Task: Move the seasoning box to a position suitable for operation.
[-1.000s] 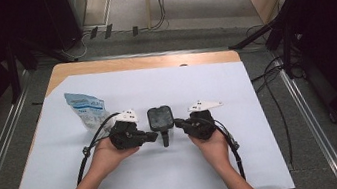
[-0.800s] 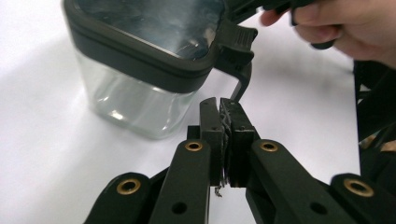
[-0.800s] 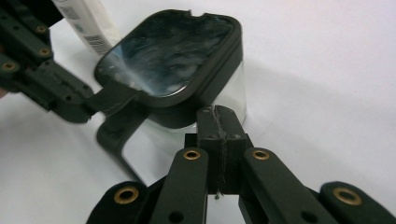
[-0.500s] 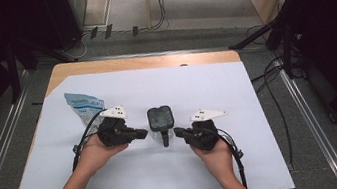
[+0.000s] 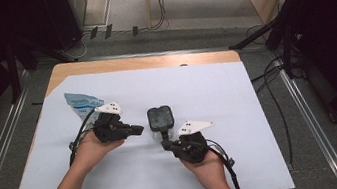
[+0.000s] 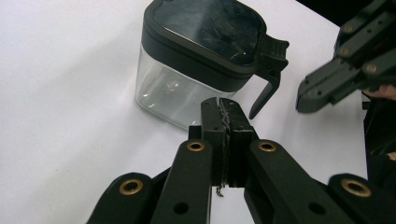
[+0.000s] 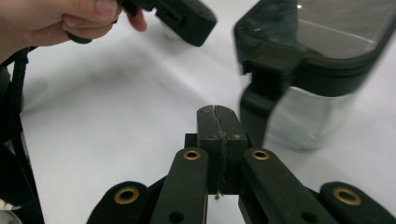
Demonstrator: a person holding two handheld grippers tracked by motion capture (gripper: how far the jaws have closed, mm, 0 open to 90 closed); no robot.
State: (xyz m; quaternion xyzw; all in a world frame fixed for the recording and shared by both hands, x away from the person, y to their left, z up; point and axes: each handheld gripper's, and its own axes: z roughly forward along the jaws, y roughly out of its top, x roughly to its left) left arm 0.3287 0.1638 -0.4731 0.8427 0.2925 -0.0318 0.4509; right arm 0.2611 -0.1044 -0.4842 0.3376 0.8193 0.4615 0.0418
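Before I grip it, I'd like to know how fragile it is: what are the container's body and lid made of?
The container's body looks like clear glass or hard plastic: see-through, glossy, thick-walled; which one, I can't tell. The lid looks like black plastic, with a smooth panel that reflects light and a moulded latch.

In the high view the white sheet (image 5: 218, 102) on the bench (image 5: 146, 61) is evenly lit from above, while the room around it falls into deep black at both sides. Shadows there are short and soft. The picture is slightly grainy, and the bench edges bow a little toward the corners. In the left gripper view the sheet is nearly washed out, and the container (image 6: 201, 60) shows pale reflections on its dark lid. In the right gripper view the container (image 7: 317, 60) is soft and blurred, its lid streaked with glare, and the hand (image 7: 51, 21) at the top left is out of focus.
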